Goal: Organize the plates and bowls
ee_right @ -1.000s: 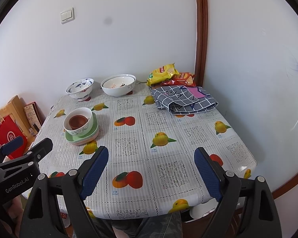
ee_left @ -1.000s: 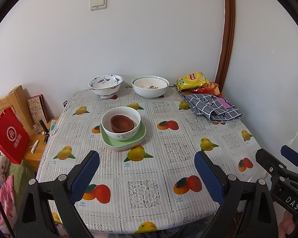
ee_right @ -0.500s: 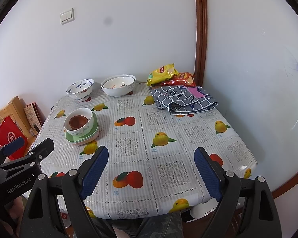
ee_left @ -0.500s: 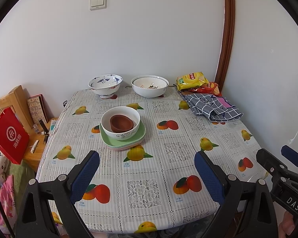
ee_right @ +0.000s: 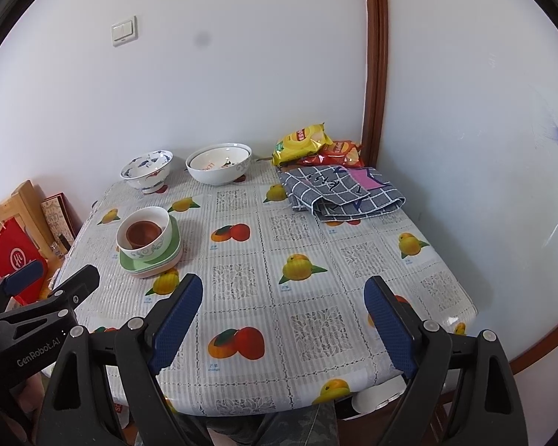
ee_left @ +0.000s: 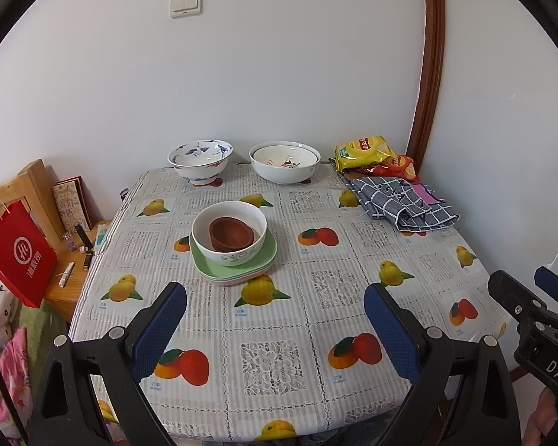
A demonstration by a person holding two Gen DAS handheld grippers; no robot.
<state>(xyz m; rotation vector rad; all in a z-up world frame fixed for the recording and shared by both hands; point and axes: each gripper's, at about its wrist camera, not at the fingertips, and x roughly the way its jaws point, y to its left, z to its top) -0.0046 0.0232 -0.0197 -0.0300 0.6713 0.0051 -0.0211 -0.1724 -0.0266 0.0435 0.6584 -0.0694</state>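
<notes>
A stack of green plates [ee_left: 268,251] [ee_right: 173,238] sits left of the table's middle. On it stands a white bowl [ee_left: 238,256] [ee_right: 145,251] with small brown bowls [ee_left: 230,236] [ee_right: 143,232] nested inside. A blue-patterned bowl [ee_left: 200,161] [ee_right: 147,173] and a wide white bowl [ee_left: 284,165] [ee_right: 219,167] stand at the far edge by the wall. My left gripper [ee_left: 275,319] is open and empty above the near edge. My right gripper [ee_right: 282,314] is open and empty, also above the near edge.
A folded grey checked cloth [ee_left: 401,200] [ee_right: 338,193] and snack bags [ee_left: 368,152] [ee_right: 308,145] lie at the far right corner. A red paper bag [ee_left: 16,256] and a wooden stand [ee_left: 29,189] are left of the table [ee_left: 271,364]. Walls close the back and right.
</notes>
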